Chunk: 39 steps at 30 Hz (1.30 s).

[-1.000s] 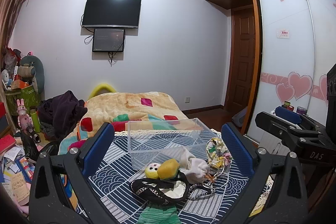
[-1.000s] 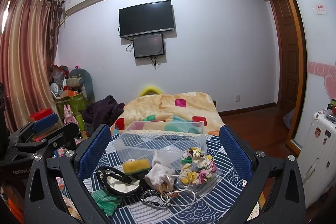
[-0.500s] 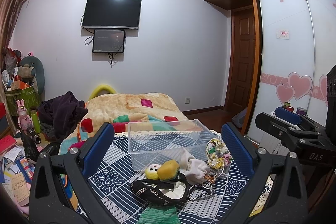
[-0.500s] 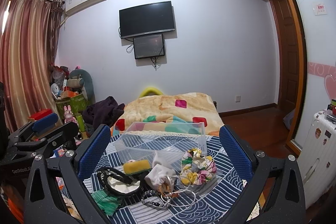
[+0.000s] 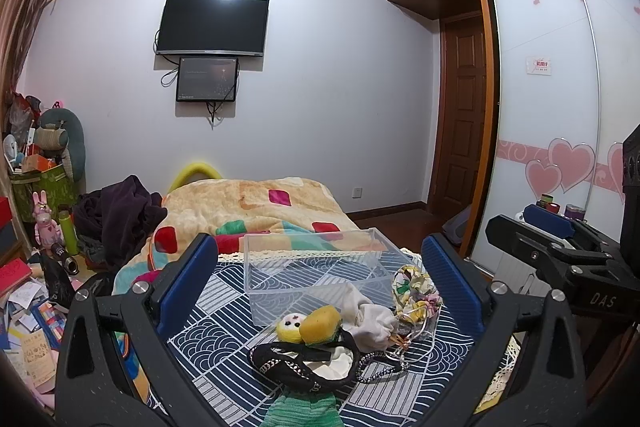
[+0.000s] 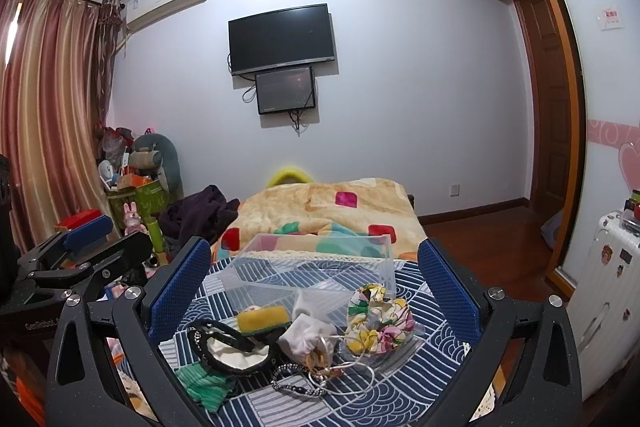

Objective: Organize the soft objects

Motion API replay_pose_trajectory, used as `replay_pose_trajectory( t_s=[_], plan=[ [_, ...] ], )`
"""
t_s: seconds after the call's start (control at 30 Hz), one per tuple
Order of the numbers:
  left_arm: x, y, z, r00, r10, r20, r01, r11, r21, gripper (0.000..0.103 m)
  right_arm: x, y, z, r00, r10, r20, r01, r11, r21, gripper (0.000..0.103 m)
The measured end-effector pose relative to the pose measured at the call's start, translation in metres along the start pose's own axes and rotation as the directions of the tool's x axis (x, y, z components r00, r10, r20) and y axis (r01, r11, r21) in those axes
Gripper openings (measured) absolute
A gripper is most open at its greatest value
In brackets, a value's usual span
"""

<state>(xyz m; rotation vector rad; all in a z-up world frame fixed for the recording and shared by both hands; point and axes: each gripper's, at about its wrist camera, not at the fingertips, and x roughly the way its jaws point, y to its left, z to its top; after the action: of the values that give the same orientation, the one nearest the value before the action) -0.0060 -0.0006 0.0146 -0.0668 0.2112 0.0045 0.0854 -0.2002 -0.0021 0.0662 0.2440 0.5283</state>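
Observation:
A clear plastic box stands empty on a blue patterned cloth. In front of it lie a yellow sponge, a small yellow plush, a white cloth pouch, a floral scrunchie, a black-rimmed pouch, a green knit piece and loose cords. My left gripper is open and empty above the pile. My right gripper is open and empty; it also shows at the right of the left wrist view.
A bed with a patchwork blanket lies behind the cloth. Dark clothes and cluttered toys and boxes are at the left. A wardrobe with sliding doors and a white suitcase are at the right.

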Motion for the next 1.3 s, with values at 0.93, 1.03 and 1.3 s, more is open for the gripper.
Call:
replay_pose_trajectory(
  t_s=[0.93, 1.03, 1.3],
  plan=[
    [0.108, 0.037, -0.099, 0.916, -0.008, -0.402, -0.03, 0.996, -0.089, 0.09, 0.072, -0.062, -0.064, 0.956, -0.091, -0.278, 0.125, 0.986, 0.108, 0.102],
    [0.117, 0.043, -0.111, 0.9, -0.008, -0.436, -0.037, 0.995, -0.093, 0.088, 0.074, -0.066, -0.069, 0.945, -0.099, -0.311, 0.14, 0.984, 0.111, 0.099],
    [0.128, 0.055, -0.131, 0.87, -0.065, -0.488, -0.009, 0.989, -0.147, 0.071, 0.092, -0.077, -0.085, 0.911, -0.081, -0.405, 0.15, 0.979, 0.141, 0.076]
  ],
)
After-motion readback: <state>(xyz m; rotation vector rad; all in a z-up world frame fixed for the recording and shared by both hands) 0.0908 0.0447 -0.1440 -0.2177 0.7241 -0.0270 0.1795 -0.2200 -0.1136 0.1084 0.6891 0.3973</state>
